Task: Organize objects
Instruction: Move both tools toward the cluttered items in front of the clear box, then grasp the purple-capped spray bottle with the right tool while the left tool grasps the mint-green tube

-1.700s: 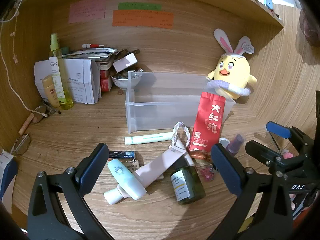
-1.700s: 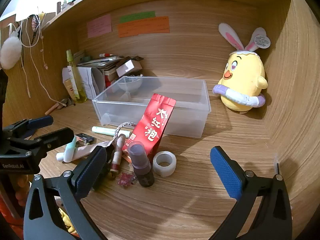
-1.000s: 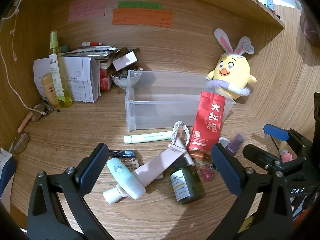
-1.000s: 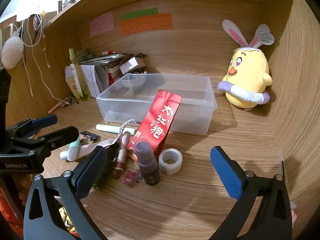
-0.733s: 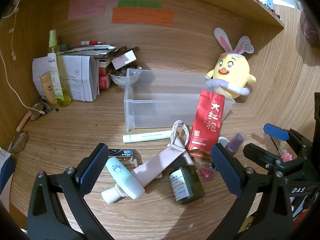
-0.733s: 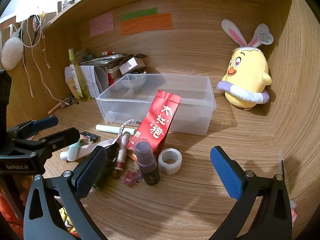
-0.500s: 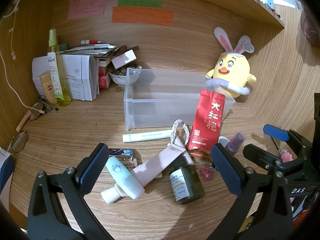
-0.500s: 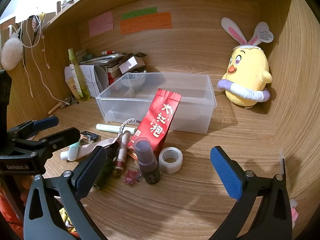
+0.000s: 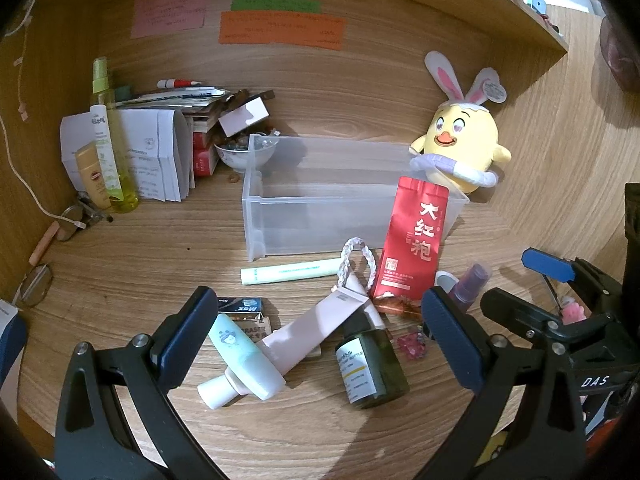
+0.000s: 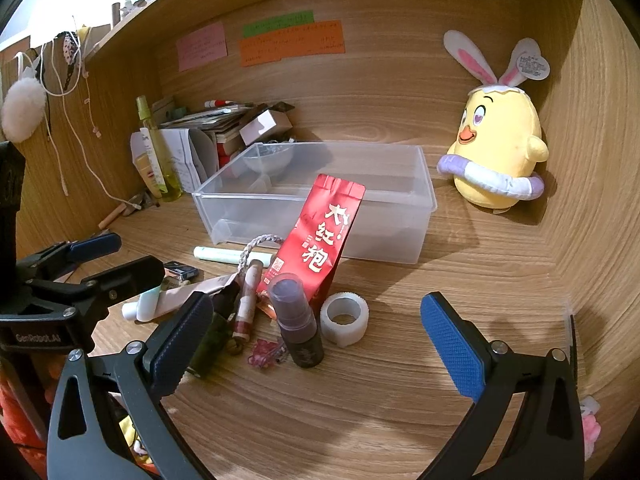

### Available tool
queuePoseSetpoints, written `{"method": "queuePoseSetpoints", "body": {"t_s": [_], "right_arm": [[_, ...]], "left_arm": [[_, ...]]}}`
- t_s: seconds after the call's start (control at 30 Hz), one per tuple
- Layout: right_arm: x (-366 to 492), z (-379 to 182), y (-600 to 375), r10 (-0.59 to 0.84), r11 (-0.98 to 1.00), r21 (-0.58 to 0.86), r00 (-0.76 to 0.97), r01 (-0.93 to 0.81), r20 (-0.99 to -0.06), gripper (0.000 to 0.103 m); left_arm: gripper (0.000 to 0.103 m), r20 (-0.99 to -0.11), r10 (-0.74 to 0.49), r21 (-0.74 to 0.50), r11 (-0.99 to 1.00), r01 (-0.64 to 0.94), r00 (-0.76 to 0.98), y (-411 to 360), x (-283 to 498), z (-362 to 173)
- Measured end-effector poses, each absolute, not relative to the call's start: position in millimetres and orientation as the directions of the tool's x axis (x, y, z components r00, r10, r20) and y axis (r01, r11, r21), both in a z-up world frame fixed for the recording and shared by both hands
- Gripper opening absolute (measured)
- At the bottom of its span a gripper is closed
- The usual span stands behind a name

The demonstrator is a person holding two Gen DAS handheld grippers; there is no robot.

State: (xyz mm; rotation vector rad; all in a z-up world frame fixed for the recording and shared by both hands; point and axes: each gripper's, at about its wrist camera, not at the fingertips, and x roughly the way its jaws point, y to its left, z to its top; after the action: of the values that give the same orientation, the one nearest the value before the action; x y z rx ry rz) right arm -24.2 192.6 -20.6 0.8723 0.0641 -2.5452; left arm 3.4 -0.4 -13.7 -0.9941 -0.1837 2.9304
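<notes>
Beyond both pairs of fingers, against the back wall of the wooden desk nook (image 9: 132,264), stands a clear plastic bin (image 9: 320,216) with nothing visible inside it, the largest of the things to be sorted. Right of the bin, past the right gripper's right finger, a yellow chick plush with rabbit ears (image 10: 496,148) leans in the corner.

A red tea pouch (image 10: 320,236) props upright against the bin's front wall, straight ahead of the right gripper (image 10: 316,332), whose blue-padded fingers are spread wide and hold nothing. Between those fingers, nearer the left one, a small dark spray bottle with a purple cap (image 10: 298,320) stands just in front of the pouch, and a roll of clear tape (image 10: 345,316) lies just to its right — close to it, whether touching I cannot tell.

The left gripper (image 9: 316,332) is likewise wide apart and empty. Between its fingers lies a loose heap: a pale pink tube (image 9: 316,330) slanting up toward the pouch, a mint-blue tube with a white cap (image 9: 244,356) touching its lower end near the left finger, and a dark green bottle (image 9: 372,366) on its side near the right finger. Ahead of the heap a pale green pen-like stick (image 9: 292,271) lies parallel to the bin's front, with a braided cord loop (image 9: 358,262) beside its right end. A small black box (image 9: 240,306) rests just past the left fingertip — and a tiny pink charm (image 9: 412,346) sits by the right finger's pad.
</notes>
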Motion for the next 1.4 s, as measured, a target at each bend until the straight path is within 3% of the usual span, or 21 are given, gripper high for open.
{"method": "queuePoseSetpoints", "body": {"t_s": [0.67,0.8,1.0,1.33,1.4], "right_arm": [[-44.4,-32.5,193.2,-0.42,-0.888,0.133,-0.66,0.44,-0.623,0.103],[-49.5,-36.4,199.2,-0.408,-0.895,0.137,-0.658,0.424,-0.633,0.103],[-56.9,-47.6,209.7,-0.37,-0.911,0.124,-0.649,0.392,-0.665,0.102],[-65.2,-61.3,207.0,-0.386,-0.899,0.135,-0.606,0.417,-0.696,0.094],[-66.3,-62.6,203.1,-0.386,-0.896,0.131,-0.601,0.424,-0.7,0.085]], "left_arm": [[0.103,-0.618,0.099,-0.169,-0.986,0.009,-0.78,-15.0,-7.9,-19.5],[0.087,-0.632,0.078,-0.173,-0.984,0.042,-0.771,-30.1,-8.7,-21.3],[0.086,-0.673,0.03,-0.166,-0.98,0.111,-0.739,-55.2,-11.4,-33.0],[0.084,-0.749,0.077,-0.235,-0.959,0.156,-0.658,-71.6,-9.3,-59.8],[0.082,-0.755,0.091,-0.244,-0.958,0.149,-0.649,-67.9,-8.3,-61.3]]}}
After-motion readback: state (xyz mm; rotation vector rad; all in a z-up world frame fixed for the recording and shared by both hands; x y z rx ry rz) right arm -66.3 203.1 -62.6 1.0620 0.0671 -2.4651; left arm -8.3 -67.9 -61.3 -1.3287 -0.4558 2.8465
